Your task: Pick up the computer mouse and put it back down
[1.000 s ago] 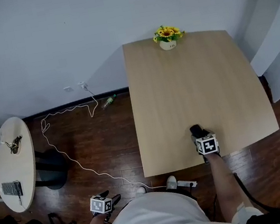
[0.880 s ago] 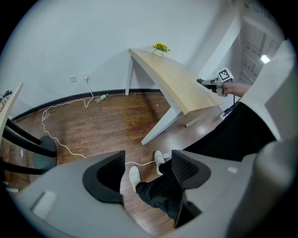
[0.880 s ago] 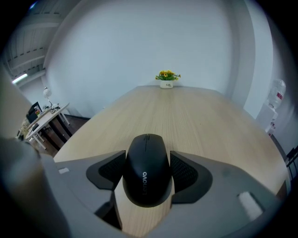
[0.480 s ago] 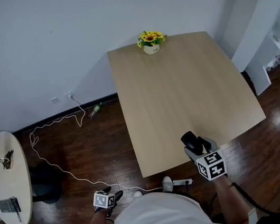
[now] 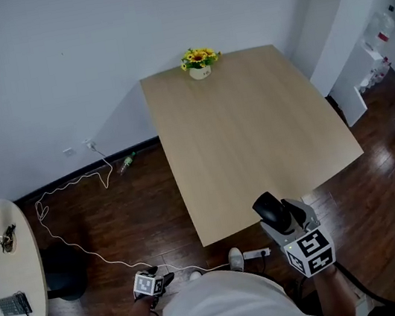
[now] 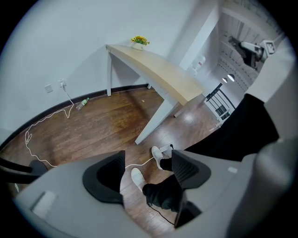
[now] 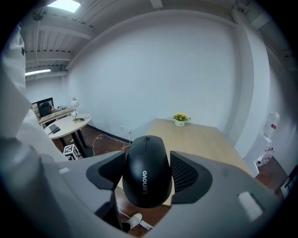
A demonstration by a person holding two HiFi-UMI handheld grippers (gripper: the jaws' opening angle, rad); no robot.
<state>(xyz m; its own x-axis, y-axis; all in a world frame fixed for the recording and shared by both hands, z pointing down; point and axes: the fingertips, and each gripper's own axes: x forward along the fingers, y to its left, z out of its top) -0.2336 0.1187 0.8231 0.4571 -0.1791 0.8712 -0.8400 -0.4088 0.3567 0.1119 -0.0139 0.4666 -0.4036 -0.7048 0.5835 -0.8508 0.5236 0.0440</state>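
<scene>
Holds the computer mouse [image 7: 146, 172] clenched between the jaws of the right gripper [image 5: 279, 216], in the air just off the near edge of the table [image 5: 245, 130], far from the flower pot [image 5: 198, 60] at its far edge; hides the mouse's underside and rear behind the jaws. Hangs the left gripper [image 6: 149, 174] low over the floor [image 6: 102, 125], jaws apart and empty, white shoes [image 6: 138, 178] showing through the gap; cuts off all but its marker cube [image 5: 146, 284] behind the torso [image 5: 224, 308] in the head view.

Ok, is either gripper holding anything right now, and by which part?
The right gripper holds the black computer mouse by its two long sides, one jaw pressed on each. The left gripper holds nothing; its jaws stand apart.
</scene>
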